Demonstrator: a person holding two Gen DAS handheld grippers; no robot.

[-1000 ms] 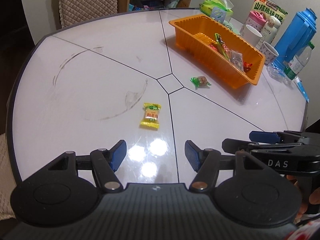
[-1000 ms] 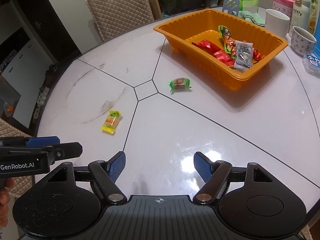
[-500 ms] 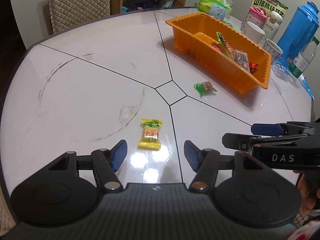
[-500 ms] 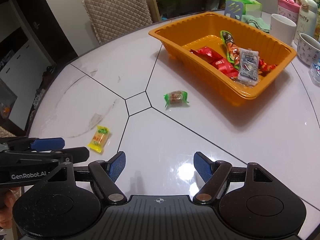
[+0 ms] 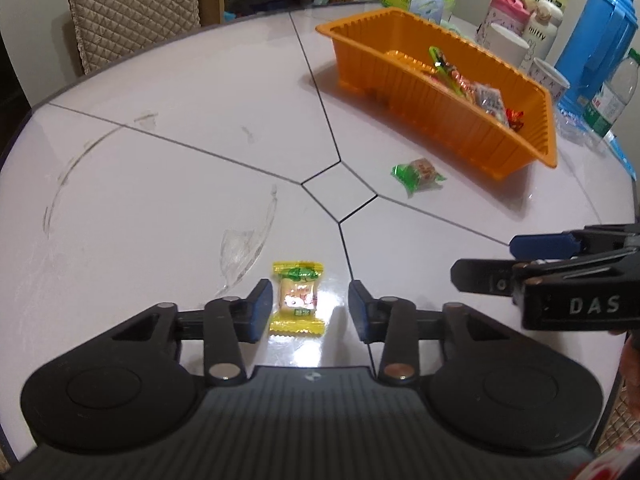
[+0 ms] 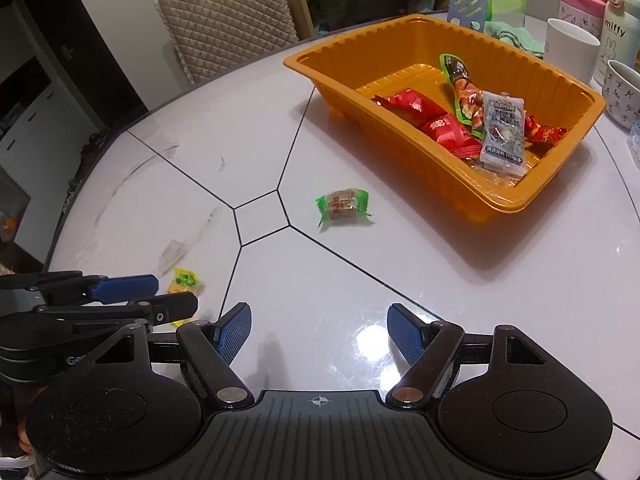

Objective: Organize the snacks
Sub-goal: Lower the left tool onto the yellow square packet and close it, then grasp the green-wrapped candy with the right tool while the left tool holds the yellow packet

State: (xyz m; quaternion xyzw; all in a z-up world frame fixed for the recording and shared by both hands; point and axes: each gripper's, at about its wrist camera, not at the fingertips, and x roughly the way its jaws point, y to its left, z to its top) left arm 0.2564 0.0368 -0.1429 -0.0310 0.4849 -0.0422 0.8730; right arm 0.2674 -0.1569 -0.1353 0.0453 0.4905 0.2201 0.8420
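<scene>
A yellow-wrapped snack (image 5: 297,298) lies flat on the white table, between the open fingers of my left gripper (image 5: 310,310), nearer the left pad; it does not look gripped. It also shows in the right wrist view (image 6: 185,281), partly hidden by the left gripper (image 6: 148,294). A green-wrapped snack (image 5: 417,172) (image 6: 343,205) lies near the table's middle, beside the orange tray (image 5: 440,104) (image 6: 516,204), which holds several snack packets. My right gripper (image 6: 320,334) is open and empty above the table; it shows at the right of the left wrist view (image 5: 484,260).
Behind the tray stand a tissue box (image 6: 486,0), white mugs (image 6: 570,46), a miffy bottle (image 6: 618,36), a blue jug (image 5: 596,36) and a water bottle (image 5: 612,100). A quilted chair (image 6: 228,16) stands at the far table edge.
My left gripper has moved forward and down until its fingers stand either side of the yellow snack. My right gripper has moved forward toward the green snack and the tray.
</scene>
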